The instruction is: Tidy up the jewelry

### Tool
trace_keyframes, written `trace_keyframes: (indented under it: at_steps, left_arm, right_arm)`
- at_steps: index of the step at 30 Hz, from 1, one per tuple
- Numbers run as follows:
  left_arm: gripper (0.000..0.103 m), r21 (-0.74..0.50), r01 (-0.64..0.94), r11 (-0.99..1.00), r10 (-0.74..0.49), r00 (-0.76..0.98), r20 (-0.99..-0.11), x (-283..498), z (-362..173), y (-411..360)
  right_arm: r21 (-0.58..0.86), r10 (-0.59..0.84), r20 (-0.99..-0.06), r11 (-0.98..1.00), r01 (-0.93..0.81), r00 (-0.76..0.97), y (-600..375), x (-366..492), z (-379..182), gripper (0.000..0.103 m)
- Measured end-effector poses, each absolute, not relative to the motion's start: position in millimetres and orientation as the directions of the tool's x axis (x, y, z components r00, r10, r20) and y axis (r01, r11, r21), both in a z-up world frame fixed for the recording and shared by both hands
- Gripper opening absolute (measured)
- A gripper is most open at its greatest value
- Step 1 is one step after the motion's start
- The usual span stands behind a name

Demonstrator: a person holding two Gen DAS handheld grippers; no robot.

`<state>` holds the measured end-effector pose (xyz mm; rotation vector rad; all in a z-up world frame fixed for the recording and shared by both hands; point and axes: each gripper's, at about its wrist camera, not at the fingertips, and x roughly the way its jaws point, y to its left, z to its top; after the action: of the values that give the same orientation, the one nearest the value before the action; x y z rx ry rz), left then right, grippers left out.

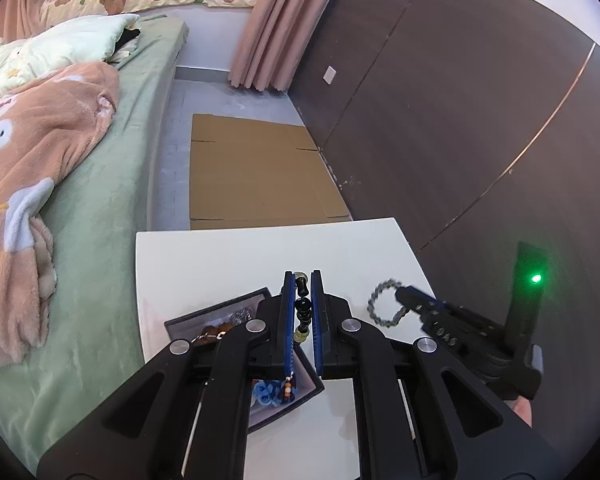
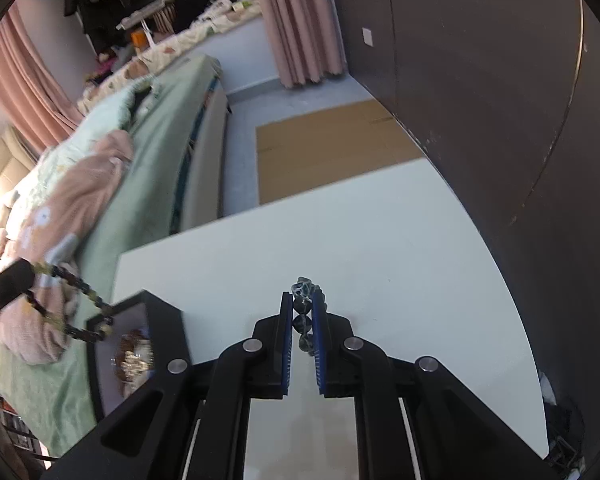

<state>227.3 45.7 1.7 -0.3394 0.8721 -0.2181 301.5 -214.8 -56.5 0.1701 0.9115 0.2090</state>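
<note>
My left gripper is shut on a bracelet of black and pale green beads, held above the dark tray of jewelry. The tray holds several pieces, among them a blue one and a silvery one. My right gripper is shut on a grey metallic bead bracelet, lifted over the white table. In the left wrist view that bracelet hangs as a loop from the right gripper. The right wrist view shows the black bead bracelet dangling over the tray.
A bed with a green sheet and a pink blanket runs along the table's left side. Flattened cardboard lies on the floor beyond the table. A dark wall stands on the right.
</note>
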Motion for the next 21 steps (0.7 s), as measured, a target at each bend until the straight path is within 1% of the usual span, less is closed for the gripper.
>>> trace_keyframes:
  at_steps: [4, 5, 6, 7, 8, 11, 14, 15, 16, 18, 21]
  left_arm:
    - [0.008, -0.39, 0.057, 0.919, -0.342, 0.606, -0.718, 225.0, -1.1, 50.3]
    - [0.012, -0.395, 0.058, 0.917, -0.348, 0.6, -0.72, 224.9, -2.5, 51.7]
    - [0.031, -0.399, 0.049, 0.916, -0.347, 0.595, -0.725, 224.9, -4.1, 53.7]
    - [0.045, -0.399, 0.038, 0.916, -0.342, 0.593, -0.729, 224.4, -5.0, 56.5]
    - [0.064, -0.398, 0.033, 0.917, -0.335, 0.605, -0.722, 222.4, -4.1, 60.3]
    - [0.066, -0.38, 0.038, 0.924, -0.32, 0.62, -0.716, 218.3, -0.5, 65.5]
    - [0.079, -0.369, 0.024, 0.929, -0.301, 0.628, -0.718, 216.3, -0.6, 73.1]
    - [0.082, -0.363, 0.014, 0.932, -0.29, 0.632, -0.719, 215.9, -1.3, 77.0]
    - [0.083, -0.361, 0.009, 0.932, -0.285, 0.634, -0.719, 215.7, -1.9, 80.0]
    - [0.089, -0.358, -0.002, 0.934, -0.275, 0.639, -0.719, 213.7, -3.7, 88.0]
    - [0.092, -0.339, -0.024, 0.94, -0.244, 0.647, -0.722, 212.1, -4.7, 97.7]
  right_arm:
    - [0.261, 0.295, -0.723, 0.954, -0.149, 0.625, -212.8, 293.2, -40.5, 0.009]
    - [0.268, 0.308, -0.713, 0.95, -0.16, 0.63, -211.5, 291.1, -37.3, 0.009]
    - [0.278, 0.326, -0.699, 0.944, -0.178, 0.636, -209.4, 287.8, -32.7, 0.009]
    - [0.285, 0.339, -0.688, 0.939, -0.191, 0.641, -208.0, 284.3, -29.6, 0.009]
    - [0.291, 0.354, -0.676, 0.934, -0.206, 0.647, -206.1, 280.7, -26.3, 0.009]
    - [0.32, 0.402, -0.642, 0.914, -0.248, 0.653, -200.9, 272.5, -17.4, 0.009]
    - [0.344, 0.444, -0.614, 0.895, -0.286, 0.652, -195.5, 267.5, -11.1, 0.009]
    - [0.35, 0.456, -0.608, 0.889, -0.296, 0.65, -194.3, 266.7, -10.1, 0.009]
    - [0.36, 0.473, -0.598, 0.88, -0.311, 0.647, -191.1, 264.7, -7.7, 0.009]
    - [0.37, 0.497, -0.581, 0.867, -0.335, 0.644, -187.6, 260.3, -4.4, 0.009]
    - [0.384, 0.534, -0.558, 0.845, -0.373, 0.636, -178.4, 256.2, 1.7, 0.009]
